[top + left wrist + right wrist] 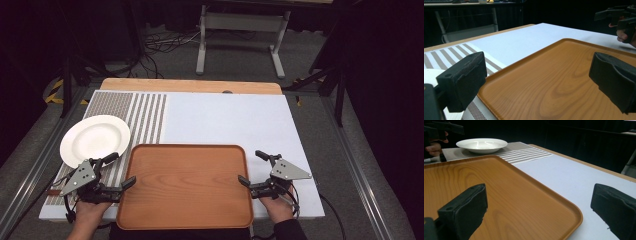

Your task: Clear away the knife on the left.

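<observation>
Black jaws of the left gripper (120, 171) and right gripper (252, 168) are spread wide, nothing grasped; wooden tray (186, 184) is centred between them, long axis left-right, each short rim straddled, equally near

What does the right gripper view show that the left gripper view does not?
Right gripper view alone: the whole white plate, empty, on the striped mat, with the left hand-held gripper beside it. Left gripper view alone: the right hand-held gripper beyond the far edge of the wooden tray, and a desk frame behind the table. Both share the empty tray, the mat and the white table cover.
</observation>
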`<state>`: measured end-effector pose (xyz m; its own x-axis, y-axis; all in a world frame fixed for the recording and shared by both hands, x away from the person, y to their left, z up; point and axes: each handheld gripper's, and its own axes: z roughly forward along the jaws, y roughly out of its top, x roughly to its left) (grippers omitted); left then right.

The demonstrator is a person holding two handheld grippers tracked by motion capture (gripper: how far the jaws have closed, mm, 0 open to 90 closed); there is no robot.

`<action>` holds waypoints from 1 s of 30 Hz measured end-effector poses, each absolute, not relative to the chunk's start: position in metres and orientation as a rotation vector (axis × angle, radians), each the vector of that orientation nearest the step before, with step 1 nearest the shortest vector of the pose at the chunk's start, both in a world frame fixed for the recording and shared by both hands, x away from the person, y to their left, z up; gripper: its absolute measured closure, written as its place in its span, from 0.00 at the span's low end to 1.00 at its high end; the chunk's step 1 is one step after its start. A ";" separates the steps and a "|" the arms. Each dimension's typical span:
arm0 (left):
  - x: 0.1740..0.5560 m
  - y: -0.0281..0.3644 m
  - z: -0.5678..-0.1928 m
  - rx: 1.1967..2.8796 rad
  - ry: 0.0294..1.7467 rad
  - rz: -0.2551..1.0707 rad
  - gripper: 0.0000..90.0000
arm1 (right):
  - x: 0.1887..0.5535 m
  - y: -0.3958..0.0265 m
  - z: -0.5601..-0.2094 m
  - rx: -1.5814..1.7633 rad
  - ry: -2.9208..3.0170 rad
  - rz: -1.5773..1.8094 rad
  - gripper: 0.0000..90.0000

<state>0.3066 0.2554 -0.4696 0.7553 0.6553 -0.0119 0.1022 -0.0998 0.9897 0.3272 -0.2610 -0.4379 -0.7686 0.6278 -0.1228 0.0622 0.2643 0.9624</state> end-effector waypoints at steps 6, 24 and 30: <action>0.305 0.256 -0.466 1.640 0.607 0.521 0.04 | 0.327 -0.262 -0.439 0.625 2.056 1.528 0.02; 0.307 0.264 -0.439 1.747 0.540 0.457 0.07 | 0.327 -0.261 -0.440 0.627 2.061 1.542 0.02; 0.309 0.267 -0.427 1.824 0.502 0.422 0.08 | 0.328 -0.262 -0.440 0.623 2.066 1.546 0.02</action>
